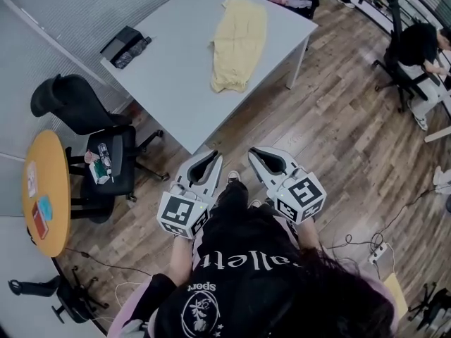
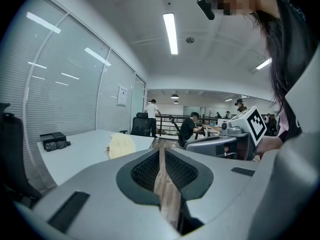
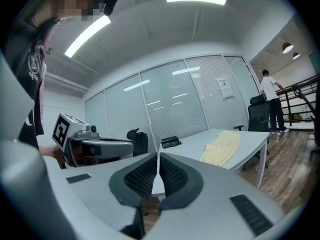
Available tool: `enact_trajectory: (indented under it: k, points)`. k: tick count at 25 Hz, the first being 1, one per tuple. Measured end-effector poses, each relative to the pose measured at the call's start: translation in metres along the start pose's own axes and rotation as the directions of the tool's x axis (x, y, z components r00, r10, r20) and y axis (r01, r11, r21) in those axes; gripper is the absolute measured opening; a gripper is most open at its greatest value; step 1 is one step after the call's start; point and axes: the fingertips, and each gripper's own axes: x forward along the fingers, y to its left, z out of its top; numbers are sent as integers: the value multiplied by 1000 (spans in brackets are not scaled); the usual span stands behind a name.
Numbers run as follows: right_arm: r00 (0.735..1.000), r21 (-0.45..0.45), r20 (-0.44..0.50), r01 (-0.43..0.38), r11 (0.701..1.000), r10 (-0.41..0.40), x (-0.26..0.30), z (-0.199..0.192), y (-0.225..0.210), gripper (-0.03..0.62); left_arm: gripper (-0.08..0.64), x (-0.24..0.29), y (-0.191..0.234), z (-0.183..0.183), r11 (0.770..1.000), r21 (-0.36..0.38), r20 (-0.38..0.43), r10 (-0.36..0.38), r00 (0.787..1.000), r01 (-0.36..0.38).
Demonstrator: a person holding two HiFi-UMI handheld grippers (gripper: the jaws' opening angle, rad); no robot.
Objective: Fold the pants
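Nearest the head camera I have the wearer's dark hair [image 1: 338, 294] and black printed shirt [image 1: 239, 287] filling the bottom of the picture. Just ahead of the chest both grippers are held side by side over the wooden floor [image 1: 338, 139], marker cubes toward the body. The left gripper [image 1: 213, 155] has its jaws together. Its own view shows the ribbed pads meeting, with only a sliver of floor between them and nothing held. The right gripper [image 1: 256, 151] is the same, with its pads closed against each other and empty. Both point toward the grey table [image 1: 169, 90].

Left of the grippers, a black office chair [image 1: 74, 104] carries things on its seat: a small clear bottle [image 1: 104, 155] and a crumpled packet [image 1: 95, 173] that I can't identify. Further left, a round orange table [image 1: 49, 160] bears a red item [image 1: 41, 220], a blue one [image 1: 44, 206] and a pale card [image 1: 32, 178].

The pants [image 1: 238, 44], pale yellow, lie lengthwise on the far half of the grey table, near its right edge and well apart from both grippers. At the table's left corner sits a black case [image 1: 120, 41], closed as far as I can tell, with a dark bottle [image 1: 134, 51] lying against it. Beyond the table, a seated person [image 1: 423, 44] occupies the upper right corner.
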Motion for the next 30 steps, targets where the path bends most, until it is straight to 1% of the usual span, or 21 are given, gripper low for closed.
enact_trajectory:
  k: [4, 10, 15, 18, 21, 26, 30]
  points:
    - [1000, 23, 3, -2, 1000, 2, 2, -2, -5, 31, 52, 5, 3, -3, 1000, -5, -18, 5, 1000, -5]
    - [1000, 34, -16, 26, 999, -26, 7, -8, -24, 31, 52, 29, 12, -6, 1000, -9, -32, -24, 999, 24]
    - [997, 30, -12, 71, 997, -71, 4, 3, -55, 31, 52, 61, 18, 8, 999, -9, -13, -51, 999, 51]
    - [995, 31, -21, 97, 995, -97, 9, 5, -76, 31, 52, 77, 24, 8, 998, -1, -22, -57, 998, 57]
    - [994, 36, -32, 103, 994, -102, 20, 10, -93, 31, 52, 93, 39, 8, 999, 15, -48, -51, 998, 52]
    - [995, 39, -38, 97, 995, -95, 52, 21, -117, 31, 52, 120, 78, 21, 999, 14, -43, -30, 999, 30]
    - [995, 38, -54, 90, 995, -88, 82, 26, -135, 31, 52, 139, 106, 23, 1000, 15, -58, -21, 998, 22]
